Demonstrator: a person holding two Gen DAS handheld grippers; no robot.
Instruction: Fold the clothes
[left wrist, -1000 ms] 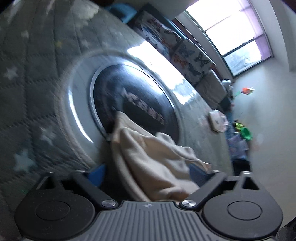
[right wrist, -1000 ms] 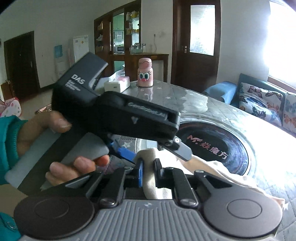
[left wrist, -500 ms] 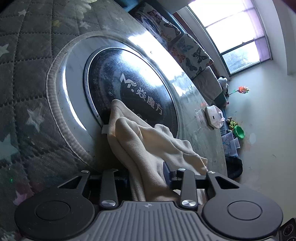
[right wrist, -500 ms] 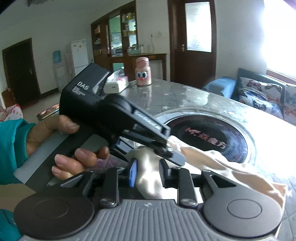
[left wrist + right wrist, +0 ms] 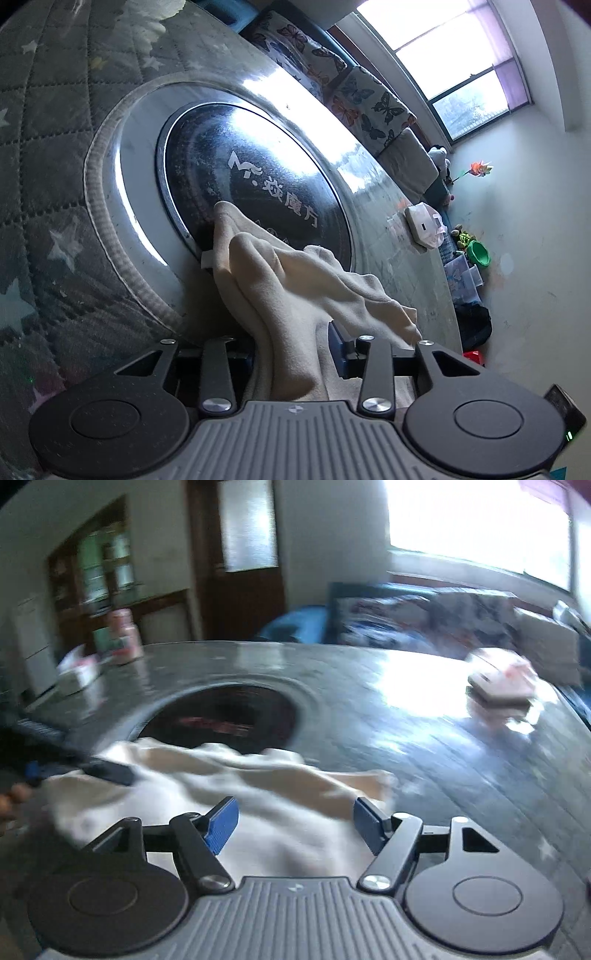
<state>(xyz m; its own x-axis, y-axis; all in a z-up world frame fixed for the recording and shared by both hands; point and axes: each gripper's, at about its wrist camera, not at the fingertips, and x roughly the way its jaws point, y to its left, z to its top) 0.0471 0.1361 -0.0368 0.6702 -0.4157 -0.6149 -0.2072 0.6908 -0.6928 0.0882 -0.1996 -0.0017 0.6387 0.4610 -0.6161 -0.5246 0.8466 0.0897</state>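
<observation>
A cream garment (image 5: 295, 280) lies crumpled on the round table, one end draped over the rim of the black centre disc (image 5: 258, 177). My left gripper (image 5: 295, 350) has a thick bunch of it between its blue pads. The pads press on the bunch while the jaws ease slightly wider. In the blurred right wrist view the garment (image 5: 258, 786) spreads under and beyond my right gripper (image 5: 295, 823). Its jaws are opening and stand wide, with cloth between them that the pads do not touch. A finger of the left gripper (image 5: 110, 771) shows at the left on the cloth.
The table wears a grey quilted star cover (image 5: 55, 129) under a glossy top. A tissue box (image 5: 502, 686) sits at its far right, a pink bottle (image 5: 123, 638) at the far left. A butterfly-print sofa (image 5: 369, 99) stands behind, and toys lie on the floor.
My left gripper went from wide open to closed on the garment's bunch. My right gripper let go of the cloth, opened wide and swung right, away from the left gripper.
</observation>
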